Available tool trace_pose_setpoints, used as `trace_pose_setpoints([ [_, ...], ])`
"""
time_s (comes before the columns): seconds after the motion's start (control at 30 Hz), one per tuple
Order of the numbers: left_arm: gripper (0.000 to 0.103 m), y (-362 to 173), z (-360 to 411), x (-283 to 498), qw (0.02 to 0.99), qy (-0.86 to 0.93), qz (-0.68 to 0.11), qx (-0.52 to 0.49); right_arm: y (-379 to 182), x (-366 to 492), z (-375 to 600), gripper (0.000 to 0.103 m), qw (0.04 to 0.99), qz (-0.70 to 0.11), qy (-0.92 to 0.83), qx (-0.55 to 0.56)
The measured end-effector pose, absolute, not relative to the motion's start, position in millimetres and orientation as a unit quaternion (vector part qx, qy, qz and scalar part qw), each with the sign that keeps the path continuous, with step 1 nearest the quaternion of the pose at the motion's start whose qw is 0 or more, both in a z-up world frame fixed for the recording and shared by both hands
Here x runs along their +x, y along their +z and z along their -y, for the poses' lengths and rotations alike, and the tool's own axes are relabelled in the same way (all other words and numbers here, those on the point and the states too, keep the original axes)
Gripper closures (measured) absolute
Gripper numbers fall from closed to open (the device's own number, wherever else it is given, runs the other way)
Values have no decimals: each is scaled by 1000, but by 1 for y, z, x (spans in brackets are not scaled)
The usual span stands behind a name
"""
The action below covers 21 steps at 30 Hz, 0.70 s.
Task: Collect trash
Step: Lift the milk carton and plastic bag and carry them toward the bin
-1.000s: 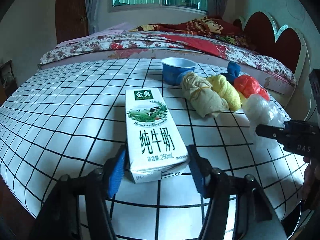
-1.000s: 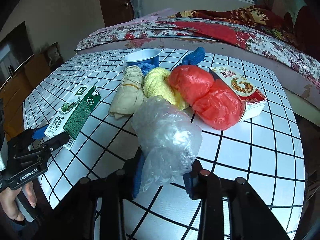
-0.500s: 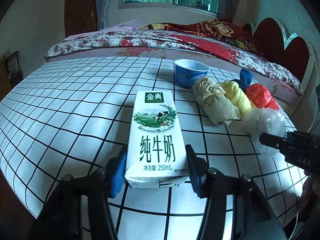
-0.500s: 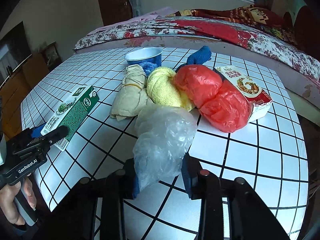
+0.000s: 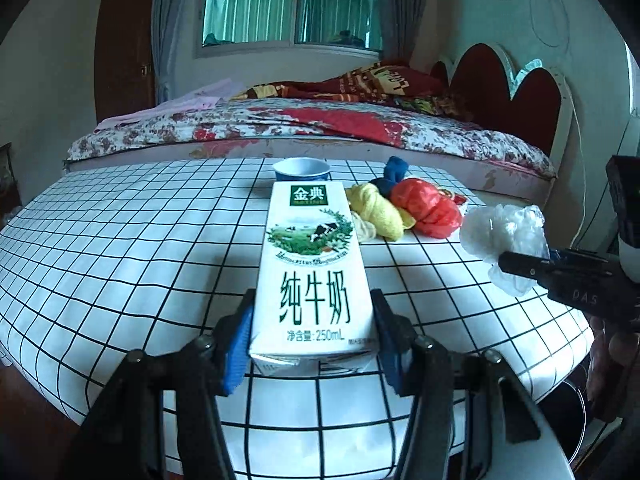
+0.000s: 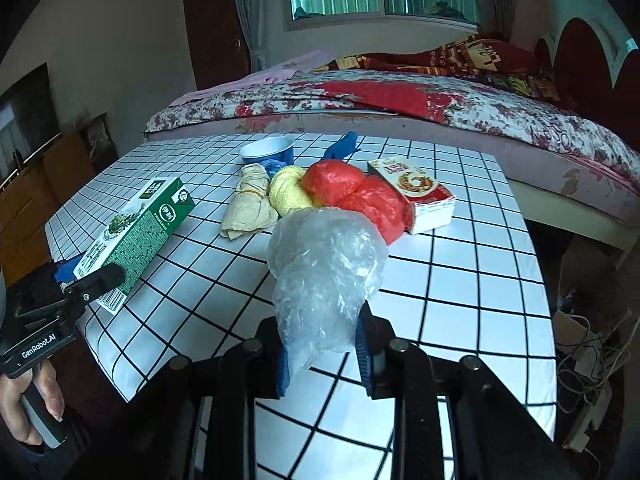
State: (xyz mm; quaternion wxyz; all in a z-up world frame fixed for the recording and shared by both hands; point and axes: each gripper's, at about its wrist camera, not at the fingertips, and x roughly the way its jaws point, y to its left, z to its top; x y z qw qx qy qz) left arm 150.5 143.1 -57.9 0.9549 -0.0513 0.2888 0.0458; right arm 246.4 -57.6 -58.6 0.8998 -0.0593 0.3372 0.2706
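Two pieces of trash are clamped at once: the left hand-held gripper [image 5: 312, 344] grasps the milk carton [image 5: 314, 268] by its base so it stays flat, and the right hand-held gripper [image 6: 322, 354], jaws closing, pinches the crumpled clear plastic bag [image 6: 326, 268]. Both now hang above the table [image 6: 460, 280], near the blue cup [image 6: 268, 152]; a second ago they lay on it, likely bound for a bin.
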Motion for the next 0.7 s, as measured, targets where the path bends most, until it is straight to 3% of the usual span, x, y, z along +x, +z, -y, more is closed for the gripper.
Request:
trace_pose_setpoints([
  [0.7,48,-32,-18,102,961,-81,-263,2,-48,150,206,75,937,-313,151,-19],
])
